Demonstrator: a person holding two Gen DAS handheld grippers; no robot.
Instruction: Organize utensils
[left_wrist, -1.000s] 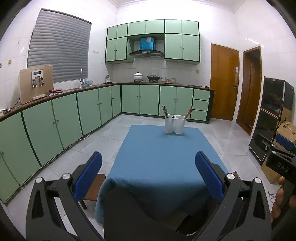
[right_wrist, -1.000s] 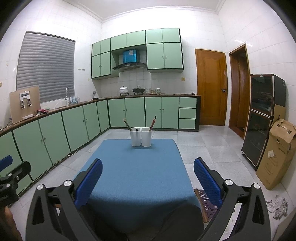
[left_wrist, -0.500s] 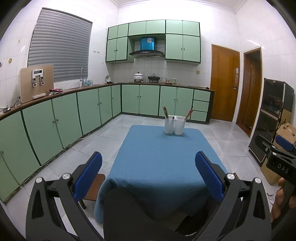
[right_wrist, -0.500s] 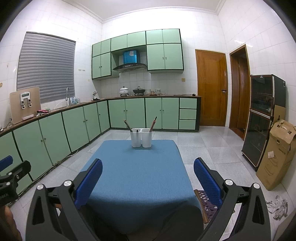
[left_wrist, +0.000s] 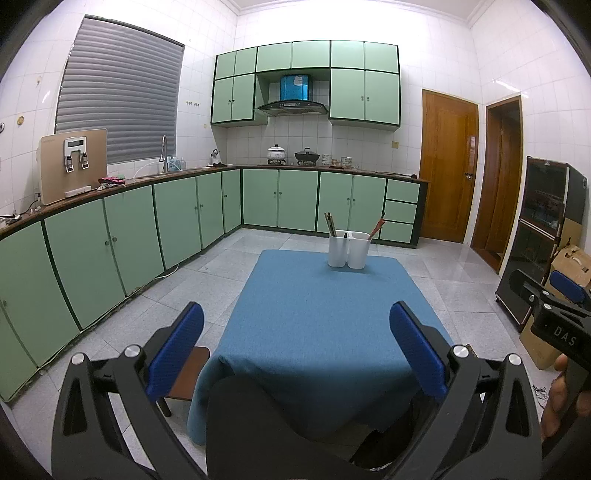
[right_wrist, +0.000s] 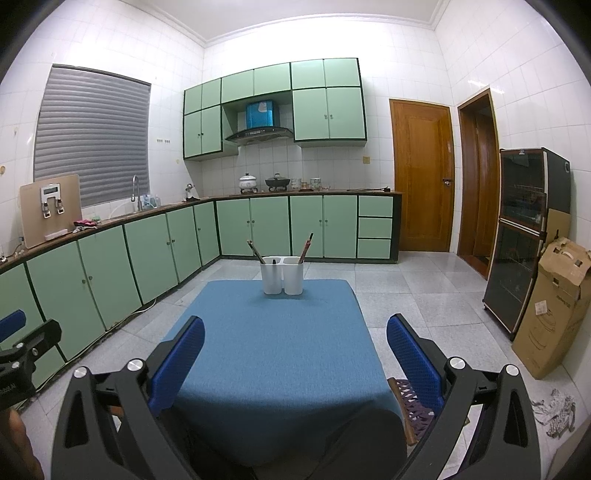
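Note:
A white two-compartment utensil holder (left_wrist: 348, 249) (right_wrist: 282, 275) stands at the far end of a table covered with a blue cloth (left_wrist: 325, 314) (right_wrist: 273, 350). Brown chopsticks (left_wrist: 330, 223) (right_wrist: 255, 251) lean out of its left compartment, and reddish ones (left_wrist: 377, 226) (right_wrist: 306, 246) out of the right. My left gripper (left_wrist: 295, 325) is open, held back from the table's near edge with nothing between its blue pads. My right gripper (right_wrist: 295, 330) is open and empty too, over the near edge. Each gripper shows at the edge of the other's view.
Green cabinets (left_wrist: 110, 240) run along the left wall and the back wall. A wooden stool (left_wrist: 186, 376) stands at the table's near left corner. A black cabinet (right_wrist: 521, 236) and a cardboard box (right_wrist: 554, 306) stand on the right. A person's dark knee (left_wrist: 258, 424) lies below the left gripper.

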